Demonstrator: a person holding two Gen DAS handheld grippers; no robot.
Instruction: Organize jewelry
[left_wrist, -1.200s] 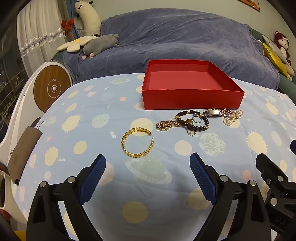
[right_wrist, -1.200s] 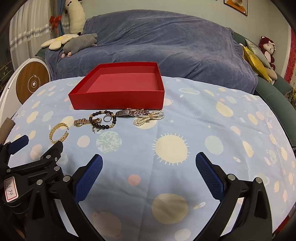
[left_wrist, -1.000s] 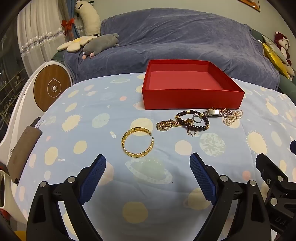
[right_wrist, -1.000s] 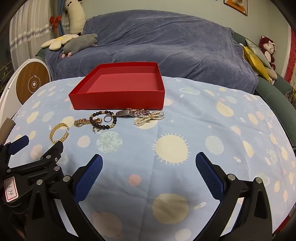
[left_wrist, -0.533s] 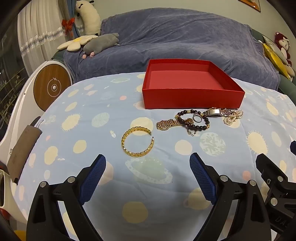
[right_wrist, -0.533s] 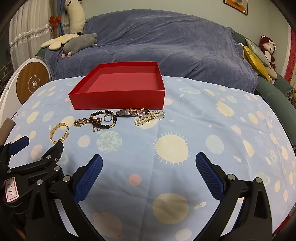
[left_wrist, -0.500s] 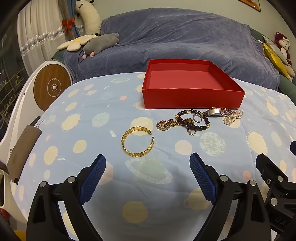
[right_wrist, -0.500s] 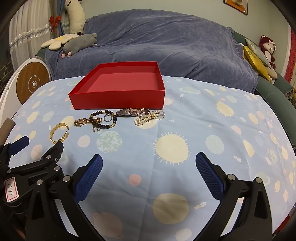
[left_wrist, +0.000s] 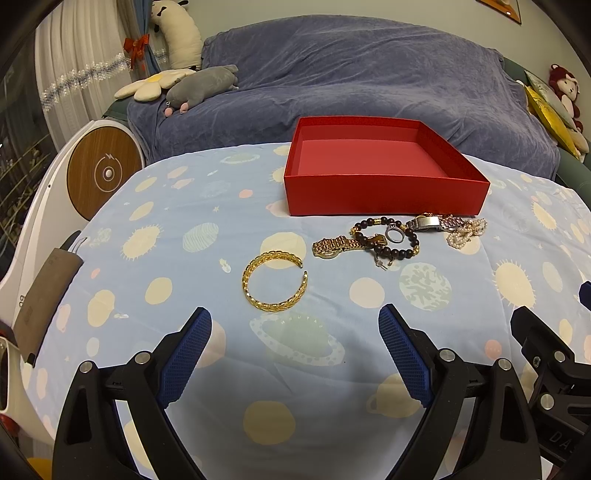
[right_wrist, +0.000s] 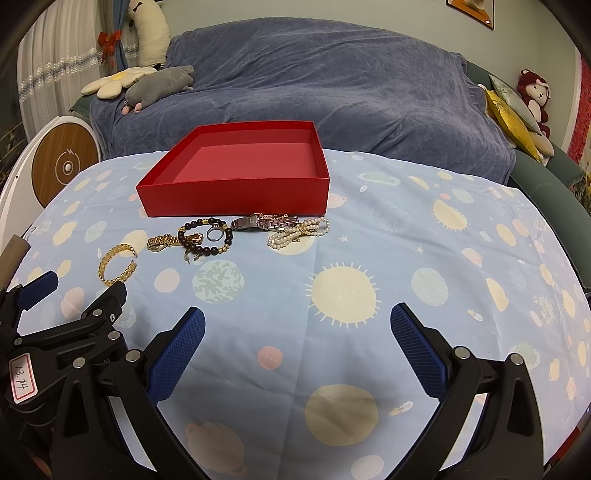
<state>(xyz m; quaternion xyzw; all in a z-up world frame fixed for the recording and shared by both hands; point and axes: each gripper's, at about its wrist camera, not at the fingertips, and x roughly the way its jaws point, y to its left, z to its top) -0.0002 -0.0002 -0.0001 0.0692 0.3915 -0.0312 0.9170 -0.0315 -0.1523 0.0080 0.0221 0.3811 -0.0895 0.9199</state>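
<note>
Both wrist cameras sit low over the tablecloth (left_wrist: 229, 206), facing the red box (left_wrist: 384, 195) from the near side. The left view stands nearer its left corner; the right view (right_wrist: 236, 199) looks from farther right. Both share the box.

Blue-draped sofa (left_wrist: 369, 77) (plush toys (left_wrist: 199, 86) atop) behind table.

On the table, the box (left_wrist: 384, 195) stands toward the far side, in front of the sofa (left_wrist: 354, 81). Just before its near wall lies a row of jewelry: the bangle (left_wrist: 274, 280) farthest left and nearest, then the gold watch (left_wrist: 332, 246), the bead bracelet (left_wrist: 388, 236) with a ring (left_wrist: 393, 235) inside it, the silver watch (right_wrist: 264, 222), and the pearl strand (right_wrist: 297, 232) at the right end.
</note>
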